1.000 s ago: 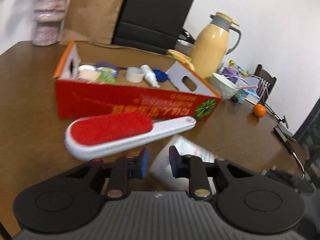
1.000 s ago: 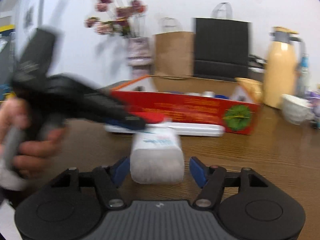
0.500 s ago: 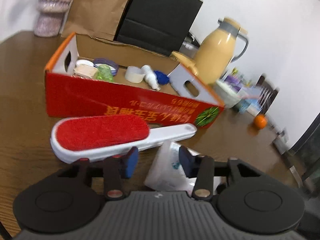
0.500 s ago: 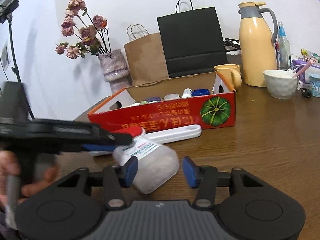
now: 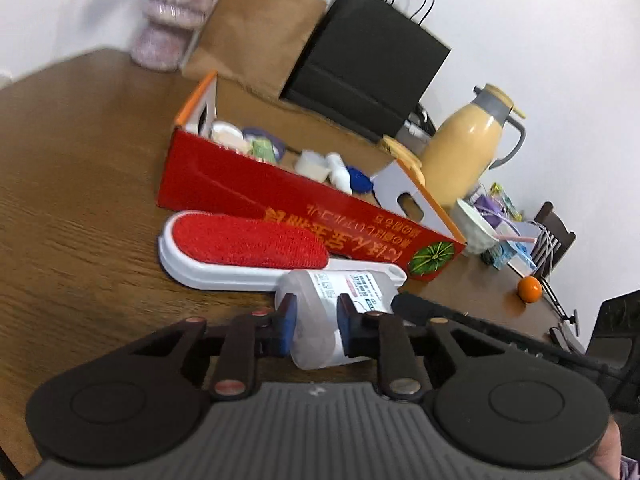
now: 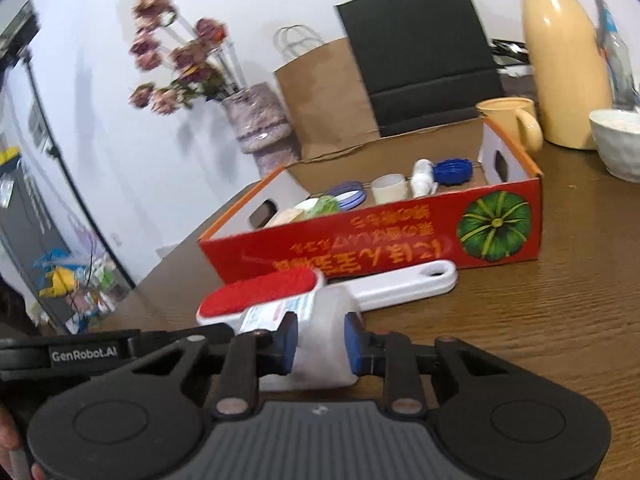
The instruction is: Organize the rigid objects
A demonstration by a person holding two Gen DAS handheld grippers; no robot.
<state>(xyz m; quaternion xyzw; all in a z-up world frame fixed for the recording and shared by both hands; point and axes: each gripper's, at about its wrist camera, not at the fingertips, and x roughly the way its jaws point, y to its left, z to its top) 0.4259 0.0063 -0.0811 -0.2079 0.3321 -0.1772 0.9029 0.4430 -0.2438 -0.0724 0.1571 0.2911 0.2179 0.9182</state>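
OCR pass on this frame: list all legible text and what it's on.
"GenRobot.AI": on the left gripper, black body seen in the right wrist view.
Orange Japanese print on the red box: upside down, too blurred to read.
Label on the plastic bottle: too small and blurred.

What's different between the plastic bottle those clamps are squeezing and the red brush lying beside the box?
The translucent bottle is stubby and round, with a printed label; the lint brush is long and flat, with a red pad on a white handle. The bottle is pinched by both the left gripper and the right gripper; nothing grips the brush, which lies on the table. Both sit outside the red box.
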